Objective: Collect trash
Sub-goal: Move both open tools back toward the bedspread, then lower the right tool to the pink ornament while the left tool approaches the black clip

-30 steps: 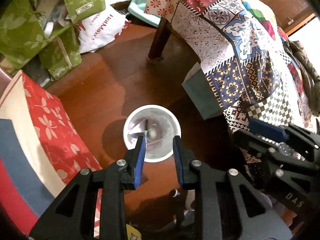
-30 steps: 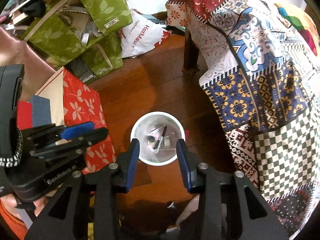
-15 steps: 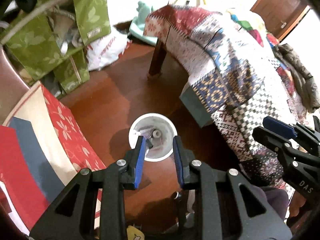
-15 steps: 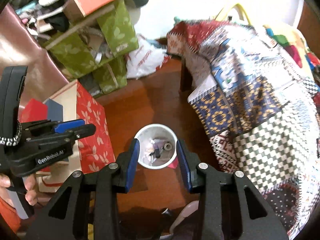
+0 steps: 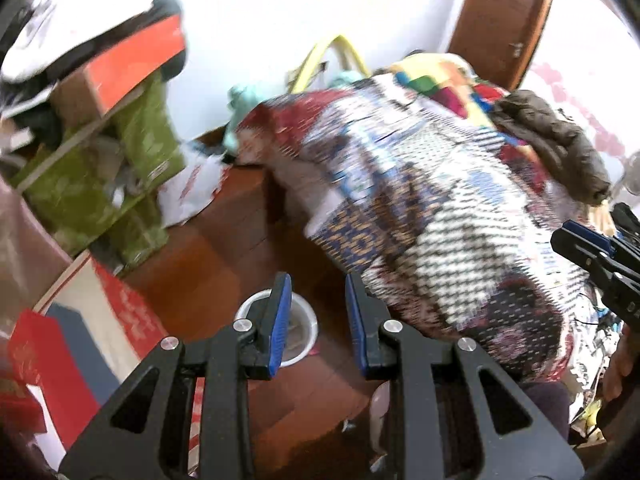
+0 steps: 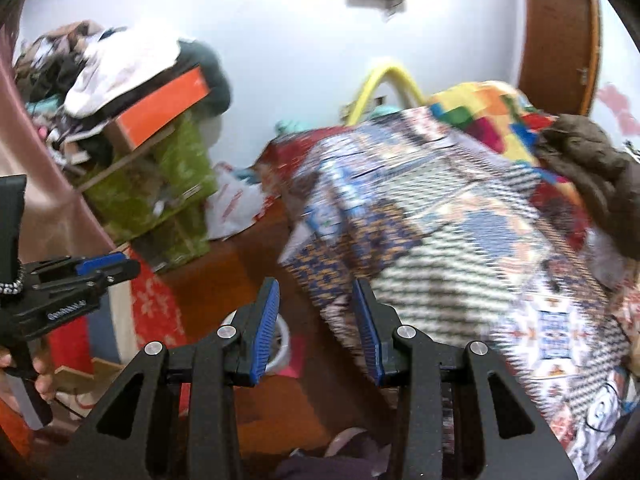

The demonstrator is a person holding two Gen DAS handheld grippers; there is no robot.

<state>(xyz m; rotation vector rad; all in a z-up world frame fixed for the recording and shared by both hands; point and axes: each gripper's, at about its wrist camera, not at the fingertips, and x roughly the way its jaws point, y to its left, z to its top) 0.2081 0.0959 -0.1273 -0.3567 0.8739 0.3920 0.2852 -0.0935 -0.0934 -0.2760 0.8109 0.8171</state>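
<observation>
A small white trash bin (image 5: 304,336) stands on the brown wooden floor with scraps inside, far below both grippers. The left finger of my left gripper (image 5: 316,292) half hides it. That gripper is open, nothing between its blue pads (image 5: 280,312). In the right wrist view the bin (image 6: 285,340) peeks out behind the left finger of my right gripper (image 6: 316,294), which is also open and holds nothing. Each gripper shows in the other's view: the right gripper (image 5: 592,256) at the right edge, the left gripper (image 6: 80,276) at the left with a hand (image 6: 24,364) on its handle.
A table under a patchwork cloth (image 5: 440,208) fills the right side, with a brown jacket (image 5: 560,140) on top. Green boxes (image 5: 92,184) and an orange box (image 5: 132,60) are stacked on the left. A red floral box (image 5: 120,312) stands beside the bin. A wooden door (image 5: 504,20) is behind.
Both grippers have risen and tilted upward away from the bin, which now looks smaller and lower in each view. The wall, door and table top have come into sight. The jaws keep their gaps.
</observation>
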